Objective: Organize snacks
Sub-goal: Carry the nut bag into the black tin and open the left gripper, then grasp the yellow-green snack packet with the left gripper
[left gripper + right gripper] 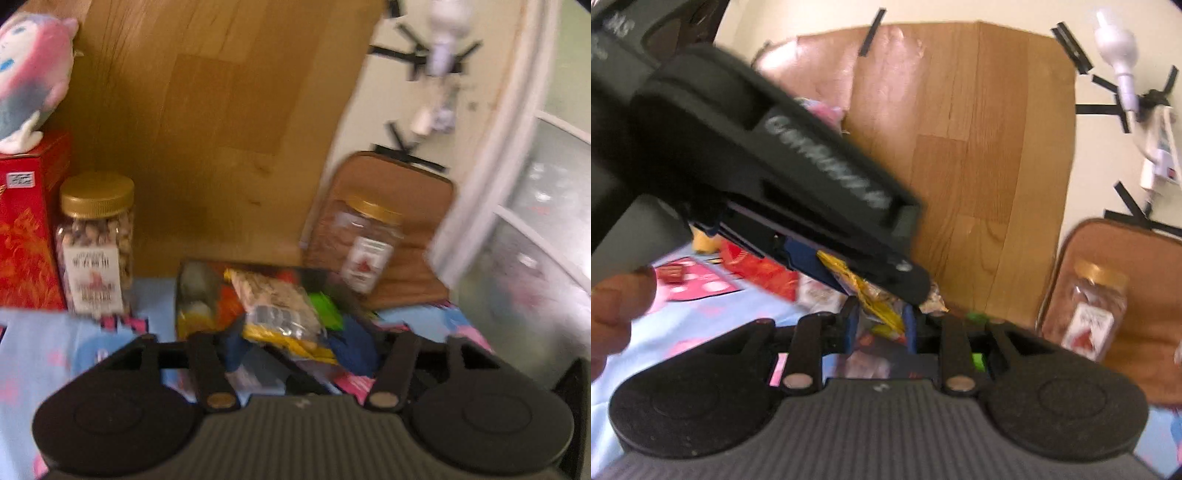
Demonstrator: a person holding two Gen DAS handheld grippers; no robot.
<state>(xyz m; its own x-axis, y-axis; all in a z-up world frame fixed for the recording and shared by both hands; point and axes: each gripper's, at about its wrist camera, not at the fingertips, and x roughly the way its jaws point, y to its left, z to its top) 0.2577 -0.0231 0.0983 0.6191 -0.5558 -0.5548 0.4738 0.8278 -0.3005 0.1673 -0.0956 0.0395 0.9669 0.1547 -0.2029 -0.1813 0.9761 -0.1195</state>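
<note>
Left wrist view: left hand-held gripper (299,347) jaws wide, nothing pinched; yellow snack bag (280,310) lies atop dark snack box (192,280) on desk (33,354).
Right wrist view: right hand-held gripper (879,325) narrow, blue fingers (909,325) clamping yellow snack bag (875,299).

Room setting — cream wall (1108,155) crossed by black tape strips (1097,109); wood-grain panel (221,110) leaning against it; frosted glazed door (546,206) at right.
</note>
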